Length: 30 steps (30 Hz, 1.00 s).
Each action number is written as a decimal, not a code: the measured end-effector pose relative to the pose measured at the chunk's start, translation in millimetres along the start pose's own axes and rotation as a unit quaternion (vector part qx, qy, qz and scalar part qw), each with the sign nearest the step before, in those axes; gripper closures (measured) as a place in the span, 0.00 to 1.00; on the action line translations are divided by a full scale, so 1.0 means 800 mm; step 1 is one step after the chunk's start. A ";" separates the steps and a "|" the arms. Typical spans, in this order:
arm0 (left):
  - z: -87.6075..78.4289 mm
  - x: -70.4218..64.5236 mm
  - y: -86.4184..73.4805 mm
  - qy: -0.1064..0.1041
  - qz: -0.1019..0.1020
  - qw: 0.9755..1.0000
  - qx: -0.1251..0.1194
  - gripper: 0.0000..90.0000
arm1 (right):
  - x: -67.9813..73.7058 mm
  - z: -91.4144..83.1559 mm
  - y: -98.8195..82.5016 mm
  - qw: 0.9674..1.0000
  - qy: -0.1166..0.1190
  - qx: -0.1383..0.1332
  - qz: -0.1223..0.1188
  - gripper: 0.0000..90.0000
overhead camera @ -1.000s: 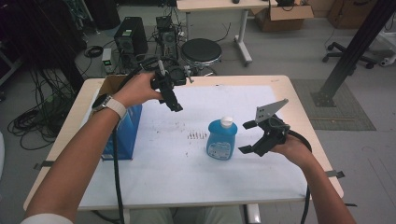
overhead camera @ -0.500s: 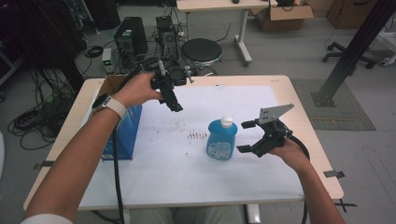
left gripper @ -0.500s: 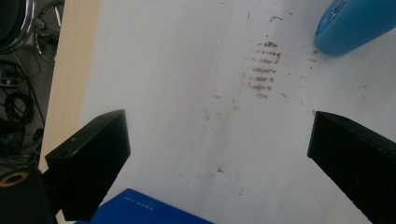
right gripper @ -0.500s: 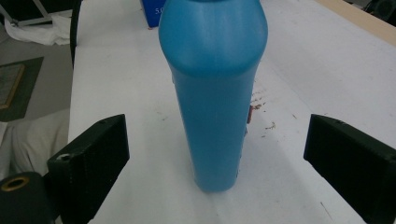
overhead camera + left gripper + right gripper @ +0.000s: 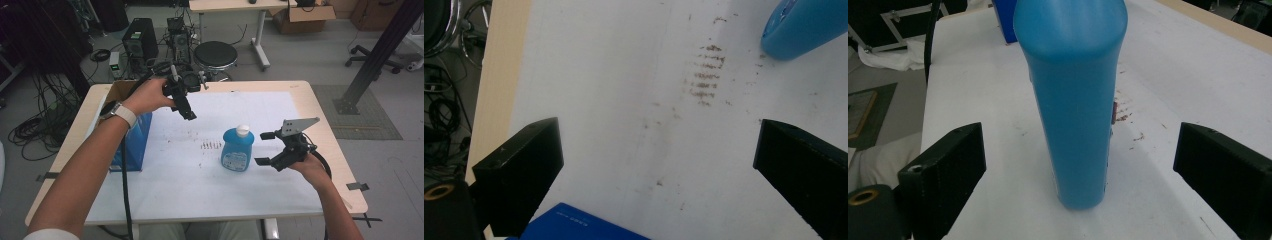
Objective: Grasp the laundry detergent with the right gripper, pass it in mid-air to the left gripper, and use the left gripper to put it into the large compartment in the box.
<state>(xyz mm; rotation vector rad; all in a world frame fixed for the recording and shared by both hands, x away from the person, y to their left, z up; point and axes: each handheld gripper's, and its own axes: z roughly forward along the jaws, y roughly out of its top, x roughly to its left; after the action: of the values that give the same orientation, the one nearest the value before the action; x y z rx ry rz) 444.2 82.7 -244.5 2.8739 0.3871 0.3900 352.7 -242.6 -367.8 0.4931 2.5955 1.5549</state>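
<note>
You held the right tongs (image 5: 267,148) wide and level with the bottle (image 5: 237,149), upright mid-counter (image 5: 300,90), ready to straddle it. Your left tongs (image 5: 186,107) hung open, raised clear above the box (image 5: 131,145).

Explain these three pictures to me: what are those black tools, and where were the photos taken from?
A person holds a hand tool with two black jaws in each hand. The high view looks down on the table. The other two views come from cameras riding on the tools. The right gripper, jaws open, sits beside an upright blue bottle without touching it. The left gripper, also open, hangs above the white sheet, near a blue box. Nothing is held.
</note>
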 end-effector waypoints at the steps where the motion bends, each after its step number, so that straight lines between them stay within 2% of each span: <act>1: 0.000 0.000 0.000 0.000 0.000 1.000 0.001 0.07 | 0.000 0.000 0.000 1.000 0.000 -0.001 0.000 0.07; 13: 0.000 -0.001 0.001 0.000 0.000 1.000 0.001 0.07 | 0.000 0.015 -0.006 1.000 -0.001 -0.004 0.002 0.07; 30: 0.001 -0.002 0.003 0.002 0.001 1.000 0.003 0.07 | 0.000 0.051 -0.007 1.000 0.001 -0.017 0.007 0.08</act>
<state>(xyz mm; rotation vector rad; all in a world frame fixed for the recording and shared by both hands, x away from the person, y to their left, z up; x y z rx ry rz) 443.5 80.1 -244.7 2.8800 0.3861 0.3945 360.6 -210.6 -392.5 0.5077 2.5681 1.6022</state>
